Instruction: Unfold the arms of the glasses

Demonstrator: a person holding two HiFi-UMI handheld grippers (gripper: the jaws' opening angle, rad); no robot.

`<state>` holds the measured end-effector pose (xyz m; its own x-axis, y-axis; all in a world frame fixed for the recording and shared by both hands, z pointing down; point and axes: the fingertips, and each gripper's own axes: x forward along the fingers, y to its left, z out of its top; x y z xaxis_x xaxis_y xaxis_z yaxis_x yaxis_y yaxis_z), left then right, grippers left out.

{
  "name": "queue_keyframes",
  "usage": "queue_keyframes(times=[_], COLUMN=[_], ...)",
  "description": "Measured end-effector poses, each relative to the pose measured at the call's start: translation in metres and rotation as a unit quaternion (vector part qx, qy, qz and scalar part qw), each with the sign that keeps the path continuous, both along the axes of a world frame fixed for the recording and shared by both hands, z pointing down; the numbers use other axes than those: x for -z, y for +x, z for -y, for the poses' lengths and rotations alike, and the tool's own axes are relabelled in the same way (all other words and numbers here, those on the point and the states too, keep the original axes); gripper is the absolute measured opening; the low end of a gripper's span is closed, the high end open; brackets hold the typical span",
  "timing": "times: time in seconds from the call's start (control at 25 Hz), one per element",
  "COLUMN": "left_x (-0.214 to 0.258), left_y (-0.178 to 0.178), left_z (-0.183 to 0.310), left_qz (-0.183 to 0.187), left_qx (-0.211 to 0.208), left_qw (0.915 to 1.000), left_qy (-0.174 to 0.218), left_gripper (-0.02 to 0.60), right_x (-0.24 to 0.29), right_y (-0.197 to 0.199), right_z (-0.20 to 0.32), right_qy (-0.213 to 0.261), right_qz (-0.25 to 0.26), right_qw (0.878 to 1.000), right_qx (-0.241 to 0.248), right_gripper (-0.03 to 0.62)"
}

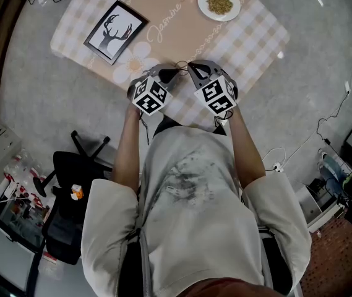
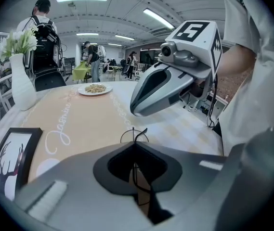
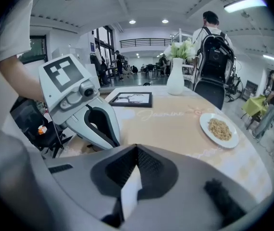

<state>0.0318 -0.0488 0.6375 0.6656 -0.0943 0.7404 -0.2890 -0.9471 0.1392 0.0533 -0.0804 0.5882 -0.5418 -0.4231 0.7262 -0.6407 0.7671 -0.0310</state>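
Left gripper (image 2: 134, 143) jaws pinch the glasses (image 2: 135, 133); thin wire frame pokes past the tips, at the table's (image 1: 250, 42) near edge. Right gripper (image 3: 137, 149) jaws pressed together just beside, nothing visible between. Looks like the arm-grab step. Next: catch one arm and swing it out gently.

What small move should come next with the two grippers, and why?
Probably swing the right gripper slowly away from the left gripper. Both are shut, tips close together; the left grips the wire glasses, so an arm should open if the right holds it.
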Motion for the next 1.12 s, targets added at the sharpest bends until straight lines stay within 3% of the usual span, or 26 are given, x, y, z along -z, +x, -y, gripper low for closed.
queue_keyframes(times=[0.36,1.12], left_x=[0.000,0.001], left_y=[0.000,0.001], left_z=[-0.001,0.000], left_qz=[-0.004,-0.012], left_qx=[-0.004,0.000], left_qw=[1.0000,0.9999], left_qy=[-0.002,0.000], left_gripper=[0.015,0.014], right_x=[-0.025,-0.040], right_y=[-0.005,-0.011], right_z=[0.002,-0.001], right_qy=[-0.019,-0.035], right_qz=[-0.025,-0.020], right_qw=[0.999,0.998], right_qx=[0.024,0.052], right_gripper=[0.015,0.015])
